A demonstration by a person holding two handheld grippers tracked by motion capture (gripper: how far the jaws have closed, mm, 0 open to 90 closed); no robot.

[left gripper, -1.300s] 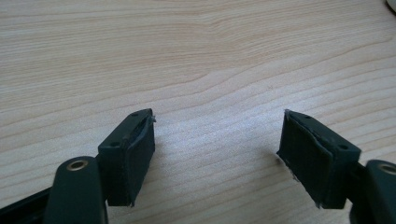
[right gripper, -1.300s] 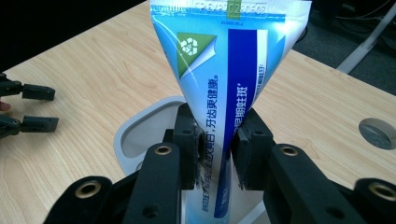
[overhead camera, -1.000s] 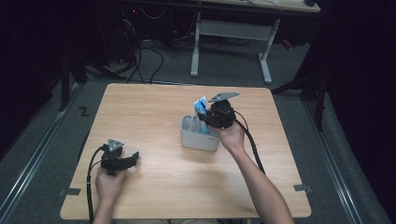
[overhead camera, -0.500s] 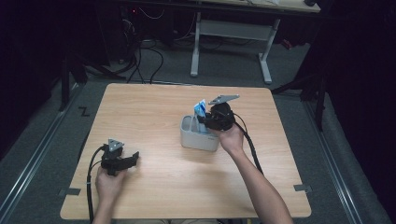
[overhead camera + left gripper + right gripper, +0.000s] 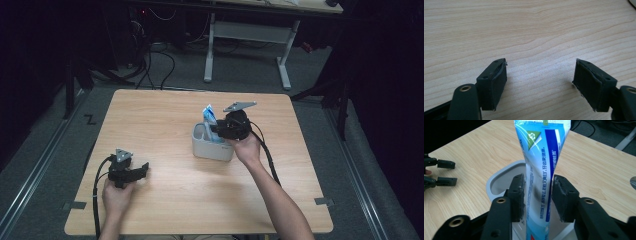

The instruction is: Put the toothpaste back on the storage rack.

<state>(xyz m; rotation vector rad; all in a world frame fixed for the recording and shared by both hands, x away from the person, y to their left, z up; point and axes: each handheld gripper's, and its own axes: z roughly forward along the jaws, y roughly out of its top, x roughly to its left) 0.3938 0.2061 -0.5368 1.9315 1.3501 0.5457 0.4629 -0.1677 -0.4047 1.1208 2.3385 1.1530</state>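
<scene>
My right gripper [image 5: 537, 197] clamps the blue toothpaste tube [image 5: 541, 165] upright in the grey cup [image 5: 212, 145], mid-table | my left gripper [image 5: 540, 82] rests apart, jaws wide, on bare wooden table [image 5: 165, 115].

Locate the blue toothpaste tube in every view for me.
High view: toothpaste tube at table centre, standing in the grey bin, at the right gripper.
Left gripper view: bare tabletop between open jaws.
Right gripper view: tube upright at centre, jaws clamping it.
Shared landmark: grey bin.
</scene>
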